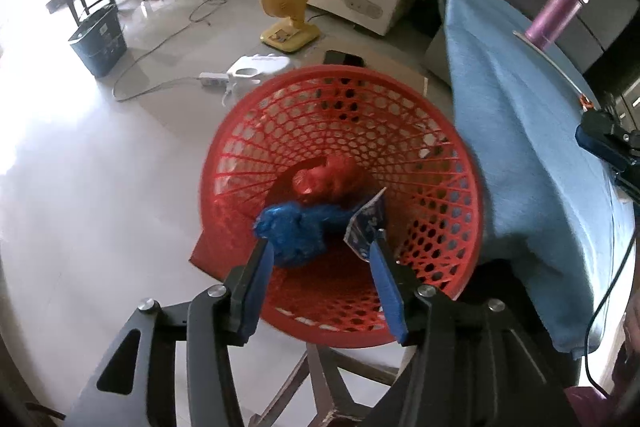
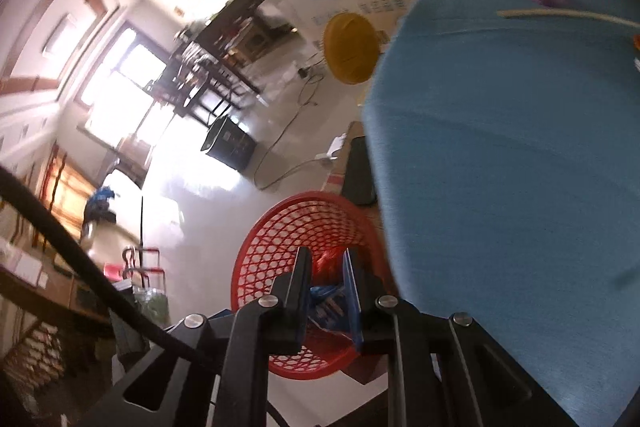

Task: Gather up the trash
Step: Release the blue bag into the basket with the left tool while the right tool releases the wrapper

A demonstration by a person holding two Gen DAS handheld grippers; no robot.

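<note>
The red plastic lattice wastebasket [image 1: 340,187] stands on the pale tiled floor [image 1: 100,167], just left of the desk draped in blue cloth [image 1: 520,147], its open mouth facing up toward both cameras.

Contents of the wastebasket, as seen in the left wrist view:
- 1 crumpled blue plastic bag [image 1: 296,233], long axis running left to right across the near part of the bottom.
- 1 crumpled red plastic wad [image 1: 328,181], just beyond the blue bag and touching it.
- 1 blue-and-white printed wrapper [image 1: 366,225], tilted, leaning beside the right end of the blue bag.

Left gripper [image 1: 320,251]: positioned over the wastebasket mouth and pointing steeply down into it. Jaws apart, nothing clamped between the blue pads.

Right gripper [image 2: 326,261]: positioned over the near rim of the wastebasket. Jaws drawn close together, clamped on a blue-and-white crumpled wrapper piece [image 2: 326,303]. This view is blurred.

A purple cylindrical flask [image 1: 558,13] stands upright on the far part of the desk.
</note>
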